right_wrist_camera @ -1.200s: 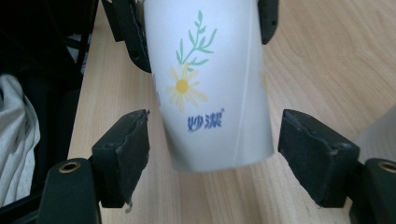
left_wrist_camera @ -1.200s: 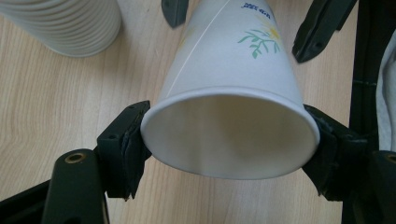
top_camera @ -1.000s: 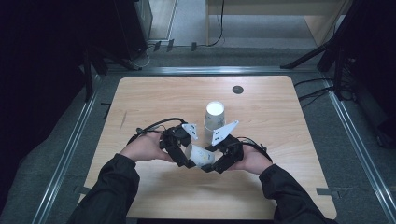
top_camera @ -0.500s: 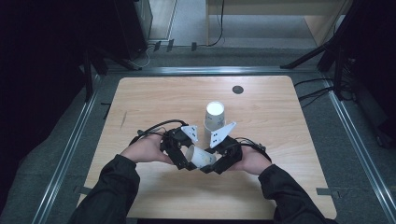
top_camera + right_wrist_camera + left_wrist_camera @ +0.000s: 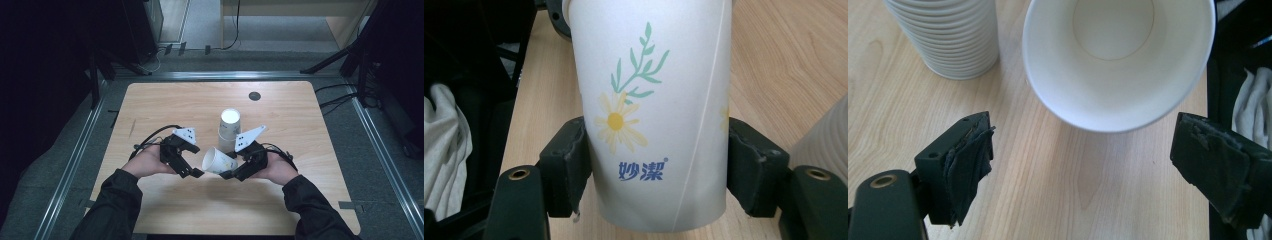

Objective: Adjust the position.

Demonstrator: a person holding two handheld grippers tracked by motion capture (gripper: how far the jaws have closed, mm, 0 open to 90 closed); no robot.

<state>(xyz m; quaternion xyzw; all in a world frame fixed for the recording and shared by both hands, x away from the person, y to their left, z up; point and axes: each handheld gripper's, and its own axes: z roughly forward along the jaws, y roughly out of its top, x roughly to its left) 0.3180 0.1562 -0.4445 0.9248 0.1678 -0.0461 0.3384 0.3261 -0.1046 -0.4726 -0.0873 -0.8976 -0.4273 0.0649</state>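
Wooden table [image 5: 165, 105] amid dark surroundings (floor perhaps grey), right gripper [image 5: 234, 170] fingers clamping paper cup [image 5: 218, 161], left gripper [image 5: 192, 170] fingers wide.

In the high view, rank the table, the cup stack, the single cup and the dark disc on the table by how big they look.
1. Table, by far the largest.
2. Cup stack and single cup: too alike to rank; the cup lies tilted in the right hand-held gripper, and the stack's base is hidden.
3. Dark disc, smallest.
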